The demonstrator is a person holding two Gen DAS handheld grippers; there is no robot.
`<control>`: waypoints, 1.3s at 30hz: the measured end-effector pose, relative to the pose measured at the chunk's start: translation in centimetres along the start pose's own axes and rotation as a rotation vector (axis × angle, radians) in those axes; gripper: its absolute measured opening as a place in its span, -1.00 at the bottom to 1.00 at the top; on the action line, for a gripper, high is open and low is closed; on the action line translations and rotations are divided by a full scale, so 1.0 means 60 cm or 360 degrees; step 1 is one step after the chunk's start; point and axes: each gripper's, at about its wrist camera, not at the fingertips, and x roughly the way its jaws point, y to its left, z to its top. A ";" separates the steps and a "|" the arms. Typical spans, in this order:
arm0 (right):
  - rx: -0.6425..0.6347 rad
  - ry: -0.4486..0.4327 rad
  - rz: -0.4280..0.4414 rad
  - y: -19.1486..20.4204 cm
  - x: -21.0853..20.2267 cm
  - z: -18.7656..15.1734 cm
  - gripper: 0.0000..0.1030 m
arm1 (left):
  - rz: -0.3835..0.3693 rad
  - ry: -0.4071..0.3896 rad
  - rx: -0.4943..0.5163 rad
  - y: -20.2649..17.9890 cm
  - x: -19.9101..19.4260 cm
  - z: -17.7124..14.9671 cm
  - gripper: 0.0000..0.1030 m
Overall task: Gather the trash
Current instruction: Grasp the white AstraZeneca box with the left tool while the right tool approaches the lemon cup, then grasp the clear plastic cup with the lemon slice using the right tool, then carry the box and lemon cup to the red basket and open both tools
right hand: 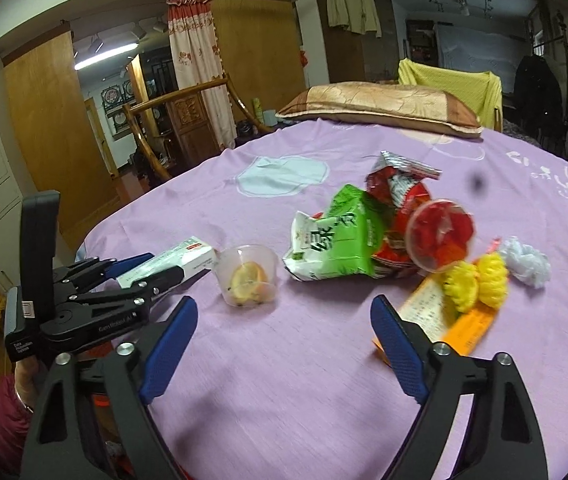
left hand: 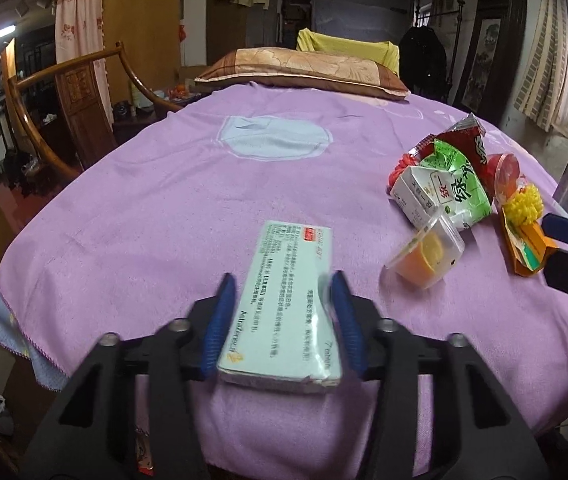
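**Gripping a medicine box beside a heap of litter**

Spreading across most of both views, a lilac terry-cloth bed cover (left hand: 164, 184) carries everything; a brown and gold pillow (left hand: 303, 68) lies at its far end, in the upper middle of each frame. Along the left side of both frames stands a carved wooden chair (left hand: 72, 104).

In the lower middle of the left wrist view, the left gripper (left hand: 284, 292) has its blue pads pressed against the two long sides of a flat, pale green and white cardboard medicine box (left hand: 284, 304), which rests on the cover. In the right wrist view the same box (right hand: 180, 262) shows at centre left, clamped between those pads.

The right gripper (right hand: 284, 312) fills the bottom of its own view with jaws spread wide and only bare cover between them.

The remaining litter sits right of centre: a green and white snack bag (right hand: 331, 244) touching a red foil wrapper (right hand: 395, 184), a clear plastic cup with an orange slice inside (right hand: 248, 276) just beside the box, a round clear tub of red contents (right hand: 441, 236), an orange paper carton (right hand: 463, 328) under two yellow plastic flowers (right hand: 475, 280), and a crumpled white tissue (right hand: 523, 260).
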 end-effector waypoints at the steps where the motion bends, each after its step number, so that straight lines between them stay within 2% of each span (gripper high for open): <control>1: -0.0005 0.0010 0.0007 0.005 0.007 0.003 0.62 | -0.0009 -0.0007 -0.0014 0.006 -0.001 0.001 -0.14; 9: -0.0094 0.0076 0.0037 0.054 0.064 0.035 0.60 | -0.0030 -0.0054 -0.0091 0.054 -0.034 0.007 -0.14; 15: -0.0129 0.0227 0.0022 0.076 0.124 0.043 0.59 | -0.0002 -0.0070 -0.0128 0.078 -0.049 0.006 -0.14; 16: -0.0130 0.0251 0.0007 0.077 0.131 0.042 0.55 | 0.0002 -0.0070 -0.0134 0.080 -0.051 0.005 -0.14; 17: -0.0121 0.0281 -0.0007 0.077 0.139 0.043 0.32 | 0.0003 -0.0072 -0.0138 0.082 -0.052 0.005 -0.14; 19: -0.0102 0.0300 0.0010 0.074 0.142 0.042 0.09 | 0.0003 -0.0075 -0.0150 0.085 -0.057 0.004 -0.14; 24: -0.0010 0.0162 0.0079 0.059 0.088 0.044 0.09 | 0.0007 -0.0102 -0.0161 0.083 -0.082 0.004 -0.14; 29: -0.0001 0.0041 0.0078 0.048 0.024 0.048 0.09 | 0.0020 -0.0159 -0.0153 0.075 -0.118 0.005 -0.14; 35: 0.0028 -0.0059 0.0092 0.034 -0.040 0.041 0.10 | 0.0105 -0.0196 -0.0158 0.081 -0.172 -0.015 -0.13; 39: 0.0039 -0.0091 0.0124 0.034 -0.072 0.031 0.10 | 0.0200 -0.0199 -0.0209 0.111 -0.208 -0.048 -0.13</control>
